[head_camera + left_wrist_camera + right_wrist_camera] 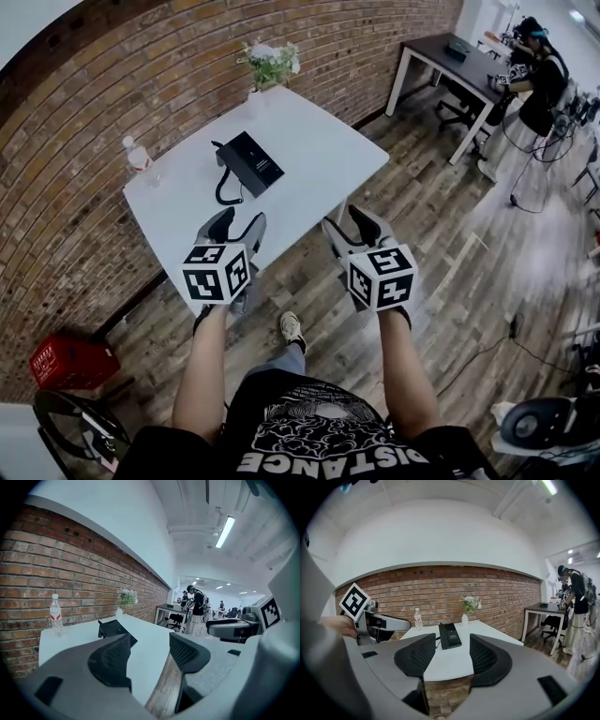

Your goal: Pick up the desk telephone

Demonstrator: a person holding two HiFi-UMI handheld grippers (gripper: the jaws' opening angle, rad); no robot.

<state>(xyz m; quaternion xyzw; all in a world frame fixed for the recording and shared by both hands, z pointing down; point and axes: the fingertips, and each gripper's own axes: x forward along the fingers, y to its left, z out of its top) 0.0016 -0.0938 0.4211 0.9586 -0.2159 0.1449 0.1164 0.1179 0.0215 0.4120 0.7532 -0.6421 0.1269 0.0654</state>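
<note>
Both bare forearms reach straight forward, side by side, each hand carrying its gripper level with the other and tipped slightly down toward the white tabletop. The left gripper hangs over the near edge of the tabletop, and in the left gripper view its dark ribbed fingers stand wide apart with only the tabletop and the wooden floor showing between them. The right gripper hangs beside it over the floor, just off the tabletop's near edge. Its fingers are likewise spread and grasp nothing. The desk telephone lies flat around the middle of the tabletop, well apart from both grippers. It is a black, slim, rectangular set, turned at an angle to the tabletop's edges, with a black coiled cord curling out from its left side. In the right gripper view the telephone appears in the gap between the fingers, far beyond them. A clear water bottle stands near the tabletop's left corner by the brick wall, and a white vase of flowers stands at the far corner.
</note>
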